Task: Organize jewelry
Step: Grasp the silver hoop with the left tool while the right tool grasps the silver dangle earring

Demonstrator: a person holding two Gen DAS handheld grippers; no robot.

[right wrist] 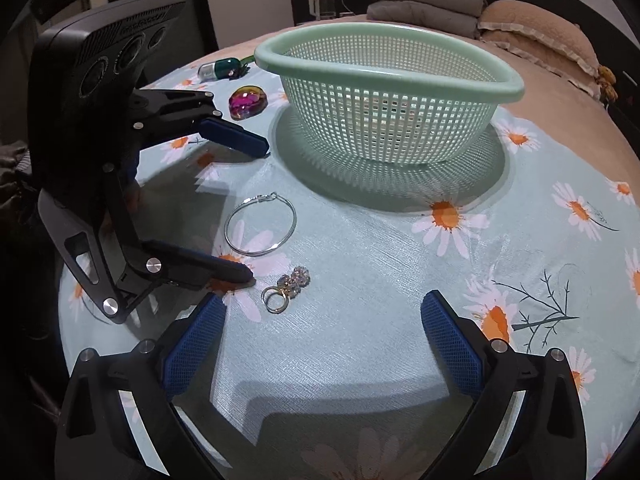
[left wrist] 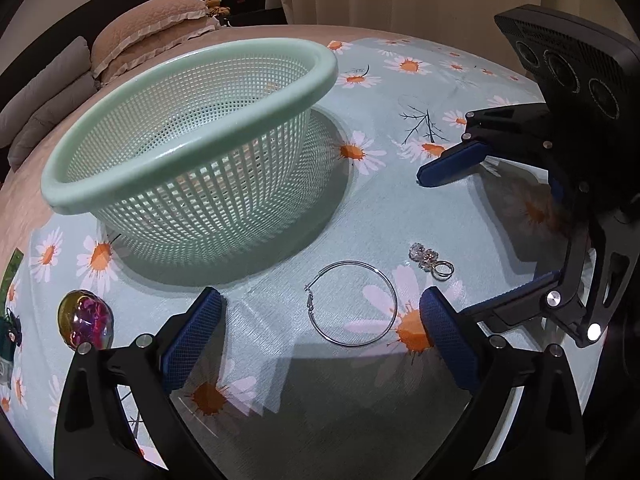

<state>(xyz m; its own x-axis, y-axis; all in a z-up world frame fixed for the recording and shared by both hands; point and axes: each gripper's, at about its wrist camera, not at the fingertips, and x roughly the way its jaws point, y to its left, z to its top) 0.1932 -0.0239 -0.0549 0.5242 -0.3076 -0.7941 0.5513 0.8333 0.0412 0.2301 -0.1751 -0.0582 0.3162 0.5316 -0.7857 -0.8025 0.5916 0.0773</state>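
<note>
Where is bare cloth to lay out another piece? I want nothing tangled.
Free: the cloth right of the basket, and the stretch before the right gripper. Crowded: around the hoop and ring cluster, beside the left gripper.

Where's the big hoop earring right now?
The hoop earring lies flat on the daisy cloth between the left claw fingers, in front of the green basket, with the ring cluster beside it.

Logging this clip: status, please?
Left gripper open over hoop earring. Right gripper open, empty. Basket holds no visible jewelry. Nothing in the way.
</note>
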